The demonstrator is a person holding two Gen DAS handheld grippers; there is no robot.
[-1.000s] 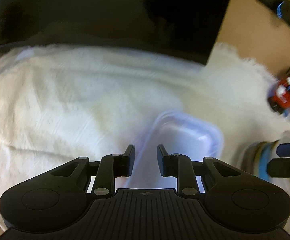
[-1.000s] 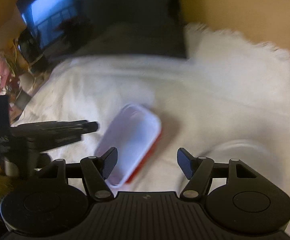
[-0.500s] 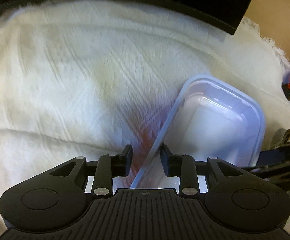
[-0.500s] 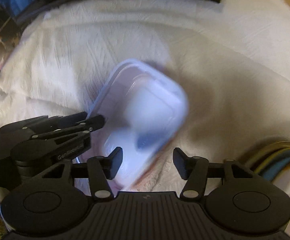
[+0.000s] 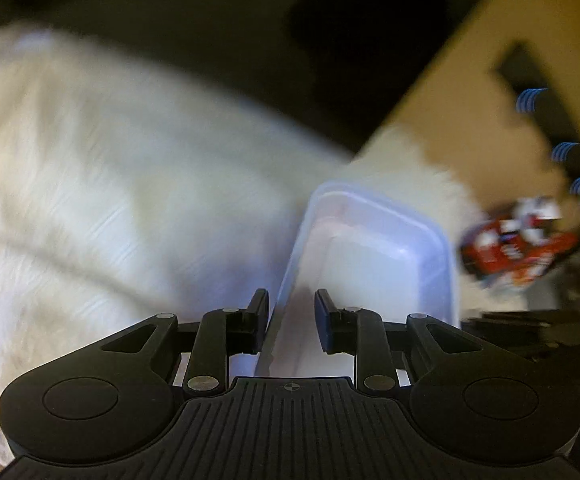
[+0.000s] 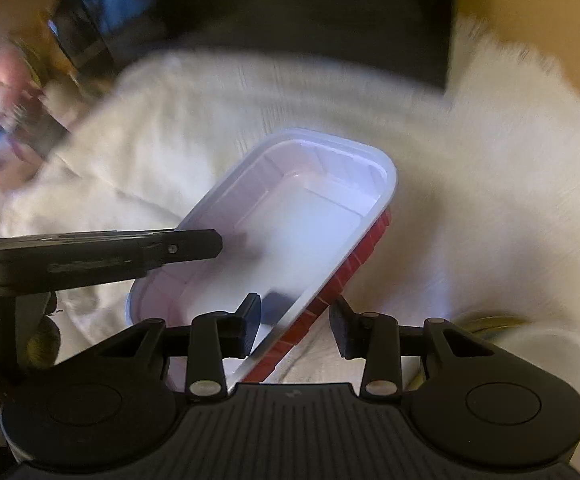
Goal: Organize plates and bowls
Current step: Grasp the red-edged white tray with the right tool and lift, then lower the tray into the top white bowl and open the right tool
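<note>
A rectangular plastic container [image 5: 370,264], white inside and red outside [image 6: 302,216], is tilted over the white cloth. My left gripper [image 5: 290,318] has the container's long left rim and wall between its closing jaws, and the pads sit against it. In the right wrist view the left gripper [image 6: 205,245] reaches in from the left onto that rim. My right gripper [image 6: 296,318] straddles the near right wall, one finger inside and one outside by the red side. Its jaws are closing, with small gaps still showing beside the wall. Both views are blurred.
A white textured cloth [image 5: 109,220] covers the table. Stacked bowls with yellow rims [image 6: 490,320] sit just right of my right gripper. A red packet [image 5: 518,248] lies at the cloth's right edge. A dark screen [image 6: 290,20] stands behind.
Both pairs of jaws have narrowed since half a second ago. The container's right wall now lies between the right jaws. The left gripper has lifted and turned, and the container stayed between its fingers.
</note>
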